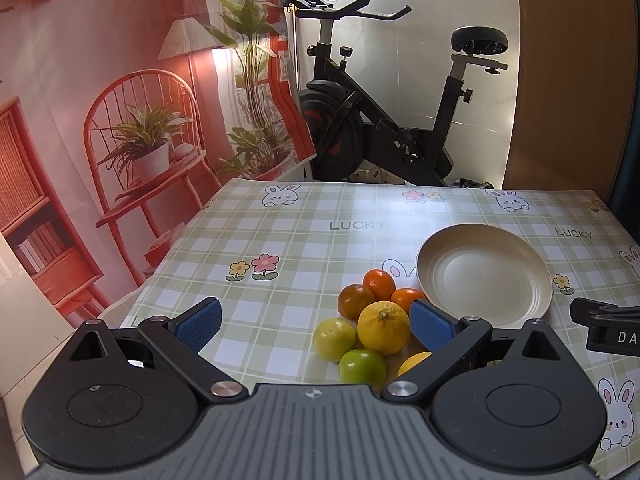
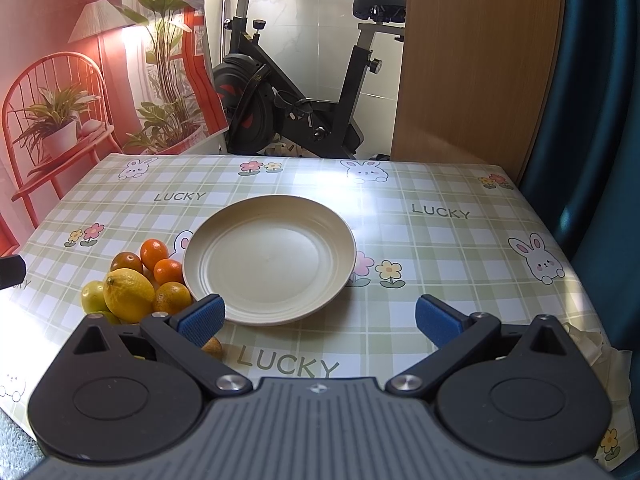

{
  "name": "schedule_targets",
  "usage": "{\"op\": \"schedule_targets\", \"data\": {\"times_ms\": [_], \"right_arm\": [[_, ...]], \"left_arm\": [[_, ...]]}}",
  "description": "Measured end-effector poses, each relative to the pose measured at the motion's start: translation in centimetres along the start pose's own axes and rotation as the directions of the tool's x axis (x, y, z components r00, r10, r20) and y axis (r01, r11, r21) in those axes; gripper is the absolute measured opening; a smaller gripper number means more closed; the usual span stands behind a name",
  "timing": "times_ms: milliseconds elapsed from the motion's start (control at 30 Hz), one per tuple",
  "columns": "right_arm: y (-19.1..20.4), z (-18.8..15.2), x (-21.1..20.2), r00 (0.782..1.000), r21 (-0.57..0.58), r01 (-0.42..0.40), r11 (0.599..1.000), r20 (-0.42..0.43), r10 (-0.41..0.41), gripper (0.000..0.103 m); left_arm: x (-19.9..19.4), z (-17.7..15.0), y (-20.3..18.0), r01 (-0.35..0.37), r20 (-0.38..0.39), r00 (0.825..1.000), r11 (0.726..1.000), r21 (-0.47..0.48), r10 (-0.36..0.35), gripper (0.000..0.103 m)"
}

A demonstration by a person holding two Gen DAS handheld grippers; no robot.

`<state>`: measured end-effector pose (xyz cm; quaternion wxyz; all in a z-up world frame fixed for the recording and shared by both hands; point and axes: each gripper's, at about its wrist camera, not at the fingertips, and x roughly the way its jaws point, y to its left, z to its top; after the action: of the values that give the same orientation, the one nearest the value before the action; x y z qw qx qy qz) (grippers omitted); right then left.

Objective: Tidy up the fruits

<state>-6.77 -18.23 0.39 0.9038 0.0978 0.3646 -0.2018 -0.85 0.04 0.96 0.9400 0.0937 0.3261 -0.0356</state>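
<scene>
From the left wrist view, the left claw (image 1: 316, 324) hangs with its jaws spread wide and nothing between them, low over the table (image 1: 304, 240). A heap of fruit lies just ahead: a large lemon (image 1: 383, 327) in the middle, a yellow-green fruit (image 1: 334, 339) and a green apple (image 1: 362, 366) nearer the camera, and small oranges (image 1: 379, 283) behind. The cream plate (image 1: 484, 274) sits bare, just right of the heap.

From the right wrist view, the right claw (image 2: 320, 318) is likewise spread wide and empty, hovering before the plate (image 2: 269, 258). The fruit heap lies touching the plate's left rim, the lemon (image 2: 129, 294) on top.

No fruit is on the plate, so the task looks to be at its start. Next, I judge, one claw must centre on a single fruit, likely the lemon, and close gently so the round neighbours do not roll.
</scene>
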Motion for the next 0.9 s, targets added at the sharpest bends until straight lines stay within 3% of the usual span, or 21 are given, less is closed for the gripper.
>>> {"op": "schedule_targets", "data": {"times_ms": [367, 500, 667, 900], "right_arm": [[0.7, 0.2, 0.3, 1.0, -0.032, -0.002, 0.999, 0.01, 0.002, 0.103], [1.0, 0.1, 0.8, 0.998, -0.042, -0.051, 0.998, 0.026, 0.052, 0.103], [1.6, -0.2, 1.6, 0.984, -0.026, -0.169, 0.985, 0.045, 0.17, 0.103], [3.8, -0.6, 3.3, 0.967, -0.077, -0.252, 0.965, 0.011, 0.253, 0.103]], "left_arm": [[1.1, 0.0, 1.5, 0.034, 0.036, 0.999, 0.999, -0.034, -0.033, 0.101], [1.8, 0.1, 2.0, 0.04, 0.031, 0.999, 0.998, -0.038, -0.039, 0.101], [2.9, -0.3, 2.4, 0.032, 0.013, 0.999, 0.999, -0.032, -0.032, 0.101], [4.3, -1.2, 3.0, 0.067, -0.033, 0.997, 0.996, -0.065, -0.069, 0.101]]}}
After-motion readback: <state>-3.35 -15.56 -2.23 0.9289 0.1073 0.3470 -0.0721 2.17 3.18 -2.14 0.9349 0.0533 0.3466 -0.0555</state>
